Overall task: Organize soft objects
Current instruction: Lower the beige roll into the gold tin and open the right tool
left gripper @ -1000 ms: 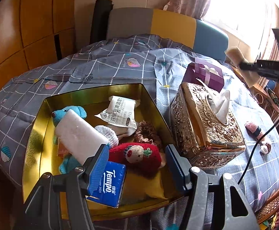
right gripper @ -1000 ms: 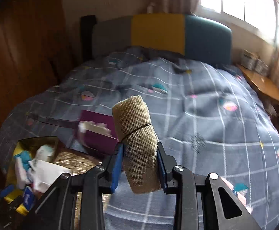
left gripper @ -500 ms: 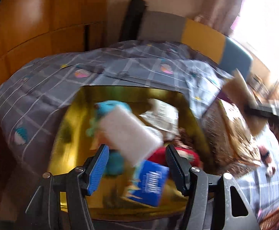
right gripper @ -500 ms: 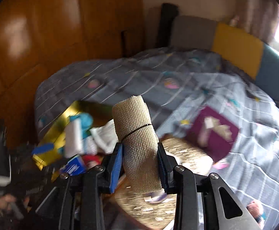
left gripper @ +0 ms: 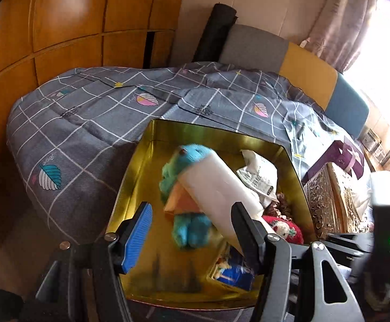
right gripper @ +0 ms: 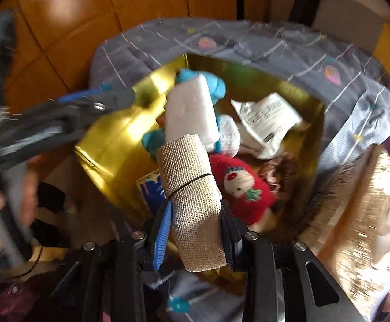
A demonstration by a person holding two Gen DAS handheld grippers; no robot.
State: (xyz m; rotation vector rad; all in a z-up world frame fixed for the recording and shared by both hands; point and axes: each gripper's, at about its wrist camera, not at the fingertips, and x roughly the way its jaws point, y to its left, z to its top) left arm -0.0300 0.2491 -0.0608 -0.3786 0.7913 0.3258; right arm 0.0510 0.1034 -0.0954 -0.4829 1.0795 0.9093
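Gold-lined tin box (left gripper: 146,166) sits open on the grey checked bedcover (left gripper: 87,112), and from my left wrist view it is well filled. A blue plush toy (left gripper: 192,155) lies toward the far left of the box with a white foam block (left gripper: 216,185) resting across it; a crinkled white packet (left gripper: 259,174) is at the far right. Nearer, a red knitted doll (left gripper: 286,228) lies on the right and a blue tissue pack (left gripper: 235,271) against the near wall. My left gripper (left gripper: 192,230) has its jaws wide apart with nothing between them. My right gripper (right gripper: 195,222) is clamped on a beige rolled bandage (right gripper: 192,185), which stands up out of the jaws above the box's near side. To the right of the box stands an ornate gold tissue holder (left gripper: 329,201).
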